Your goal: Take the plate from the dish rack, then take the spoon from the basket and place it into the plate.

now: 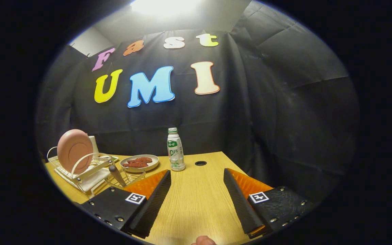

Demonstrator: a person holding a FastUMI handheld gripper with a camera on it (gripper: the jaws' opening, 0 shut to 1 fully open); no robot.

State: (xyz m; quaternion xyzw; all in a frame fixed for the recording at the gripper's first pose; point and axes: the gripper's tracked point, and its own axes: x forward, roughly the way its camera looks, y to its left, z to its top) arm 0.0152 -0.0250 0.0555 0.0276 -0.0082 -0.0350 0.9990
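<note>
We hold the gripper [197, 177] with its jaws wide apart and empty over the wooden tabletop [196, 204]. The round pink plate [74, 147] stands upright in the white wire dish rack [80, 177], far left.

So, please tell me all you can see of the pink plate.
The plate is round, pink and matte, with a raised ring on the face that shows. It stands upright on its edge in the white dish rack, held by the rack's wire loops, left of and beyond the open gripper, which does not touch it.
</note>
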